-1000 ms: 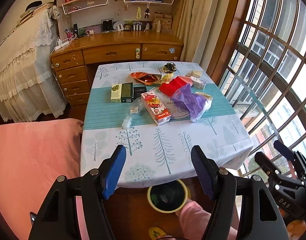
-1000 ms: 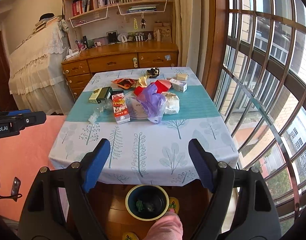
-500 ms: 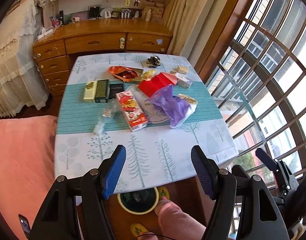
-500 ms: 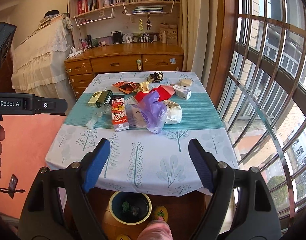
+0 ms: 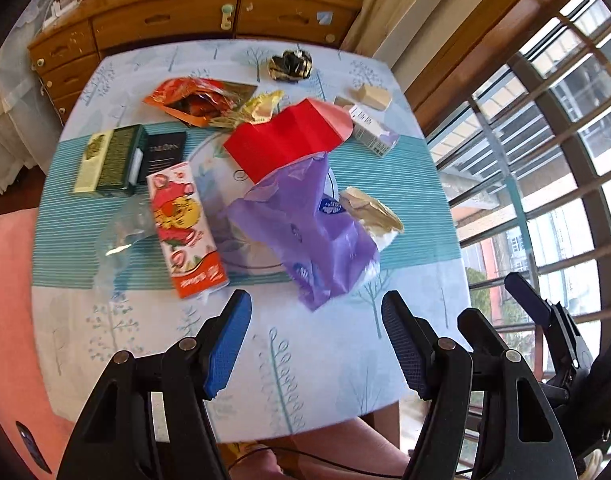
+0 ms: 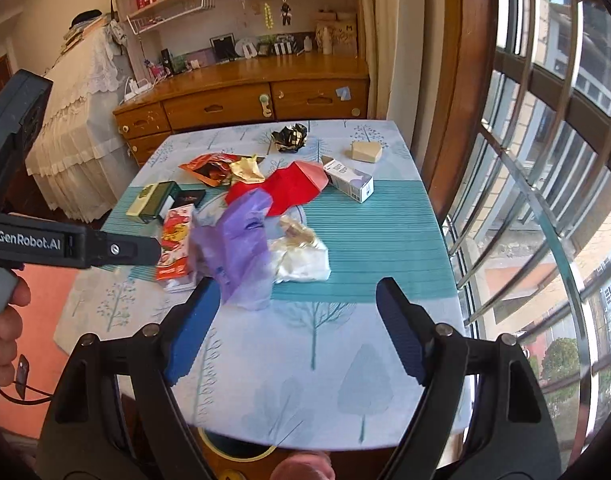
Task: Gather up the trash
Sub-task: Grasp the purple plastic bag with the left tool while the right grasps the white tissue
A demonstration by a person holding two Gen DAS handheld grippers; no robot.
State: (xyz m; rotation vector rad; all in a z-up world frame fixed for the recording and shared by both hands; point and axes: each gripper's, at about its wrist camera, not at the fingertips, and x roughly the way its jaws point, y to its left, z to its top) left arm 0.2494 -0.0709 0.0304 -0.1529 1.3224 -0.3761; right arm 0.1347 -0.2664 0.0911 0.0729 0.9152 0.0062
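The trash lay heaped in the middle of the table [image 5: 345, 360], most of it on the teal band of the cloth. Nearest the left gripper [image 5: 316, 338] was a purple plastic bag [image 5: 305, 232], its lower corner just ahead of the wide-open, empty jaws. Left of that lay a red and white carton [image 5: 185, 228] touching a clear wrapper [image 5: 121, 236]. A folded red paper [image 5: 281, 140] overlapped the bag's far end.

The right gripper [image 6: 297, 320] also stood open and held nothing. The purple plastic bag [image 6: 241, 244] sat just beyond its left finger, with a crumpled white wrapper [image 6: 301, 256] ahead, roughly between the fingers, near but not touching them.

The bag looked light, limp and somewhat slick, so it would likely crumple and could slip; a bunched fold near its raised middle seemed a better hold than a flat edge. The carton looked stiff and light, best pinched across its narrow sides. The clear wrapper appeared flimsy and flat to the cloth, probably the hardest piece to lift.
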